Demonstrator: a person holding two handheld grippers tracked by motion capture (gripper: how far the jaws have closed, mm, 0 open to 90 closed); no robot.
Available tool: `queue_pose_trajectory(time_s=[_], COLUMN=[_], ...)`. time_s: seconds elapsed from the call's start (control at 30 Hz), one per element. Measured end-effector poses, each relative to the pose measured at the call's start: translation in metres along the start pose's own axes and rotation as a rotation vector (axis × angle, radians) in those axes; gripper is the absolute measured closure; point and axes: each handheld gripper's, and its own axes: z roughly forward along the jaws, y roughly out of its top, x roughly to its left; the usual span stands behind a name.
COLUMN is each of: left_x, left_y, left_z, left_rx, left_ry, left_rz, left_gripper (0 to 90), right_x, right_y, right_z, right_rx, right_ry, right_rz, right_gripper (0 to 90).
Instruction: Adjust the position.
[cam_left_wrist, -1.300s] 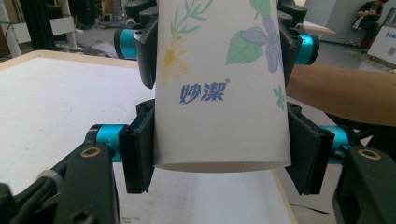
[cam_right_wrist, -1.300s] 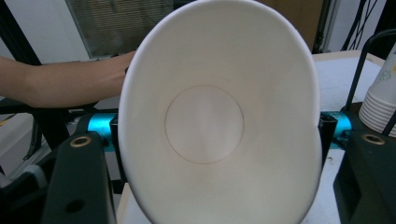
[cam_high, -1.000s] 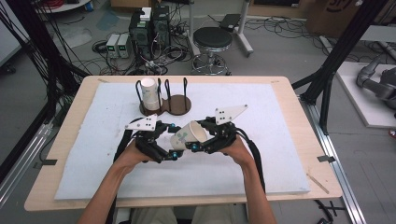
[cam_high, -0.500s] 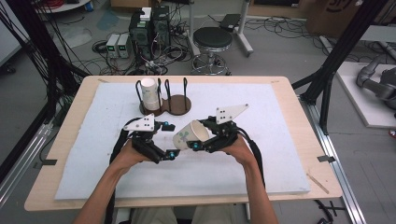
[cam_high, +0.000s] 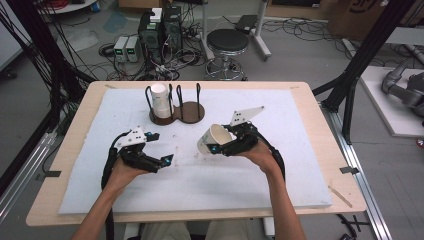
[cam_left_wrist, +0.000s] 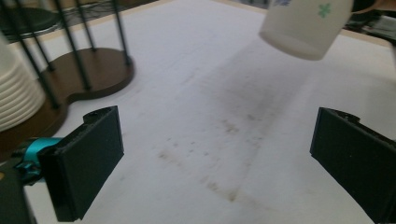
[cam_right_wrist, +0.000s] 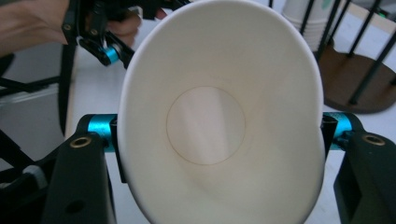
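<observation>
Both right fingers (cam_right_wrist: 100, 154) squeeze paper cup (cam_right_wrist: 219, 116); left spread, empty.

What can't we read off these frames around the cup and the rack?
- Right gripper view: paper cup hides its jaw pads.
- Left gripper view: cup stack is cut by the left edge, so no count.
- High view: print on the held cup's wall is too small.

We see matt white paper on the cup (cam_right_wrist: 219, 121), smooth inside. The cup stack (cam_high: 160, 100) looks like the same paper. The rack (cam_high: 176, 111) has a brown wood-look base and thin black metal rods. The surface (cam_high: 300, 165) carries a matt white, stained sheet with a pale wood edge. Tool pads (cam_left_wrist: 84, 163) are matt black.
</observation>
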Motion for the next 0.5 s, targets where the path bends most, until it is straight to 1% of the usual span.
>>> queue_pose_trajectory(time_s=[0.1, 0.13, 0.2, 0.23, 0.27, 0.3, 0.4, 0.43, 0.47, 0.5], left_x=[0.005, 0.006, 0.009, 0.011, 0.012, 0.012, 0.014, 0.014, 0.015, 0.015], left_y=[-0.006, -0.008, -0.013, -0.015, -0.017, -0.018, -0.023, -0.025, -0.026, -0.028], left_z=[-0.006, -0.008, -0.012, -0.013, -0.015, -0.016, -0.018, -0.018, -0.018, -0.018], left_rx=[-0.016, -0.019, -0.019, -0.021, -0.022, -0.019, -0.024, -0.025, -0.027, -0.024], left_ry=[0.068, 0.086, 0.126, 0.143, 0.155, 0.173, 0.206, 0.221, 0.223, 0.235], left_rz=[-0.014, -0.027, -0.044, -0.046, -0.054, -0.061, -0.060, -0.059, -0.058, -0.058], left_gripper=[2.6, 2.6, 2.6, 2.6, 2.6, 2.6, 2.6, 2.6, 2.6, 2.6], right_x=[-0.001, -0.002, -0.002, -0.002, -0.002, -0.003, -0.003, -0.003, -0.003, -0.003], right_y=[0.003, 0.004, 0.008, 0.009, 0.011, 0.013, 0.018, 0.020, 0.022, 0.024], right_z=[0.001, 0.001, 0.002, 0.003, 0.003, 0.004, 0.005, 0.005, 0.005, 0.006], right_rx=[0.058, 0.077, 0.127, 0.140, 0.158, 0.178, 0.236, 0.252, 0.264, 0.275], right_ry=[-0.045, -0.062, -0.086, -0.095, -0.109, -0.124, -0.160, -0.169, -0.181, -0.191], right_rz=[0.004, 0.008, 0.003, -0.001, 0.005, -0.002, 0.000, -0.004, -0.002, -0.001], right_gripper=[33.0, 33.0, 32.9, 32.9, 32.9, 32.9, 33.0, 33.0, 33.0, 33.0])
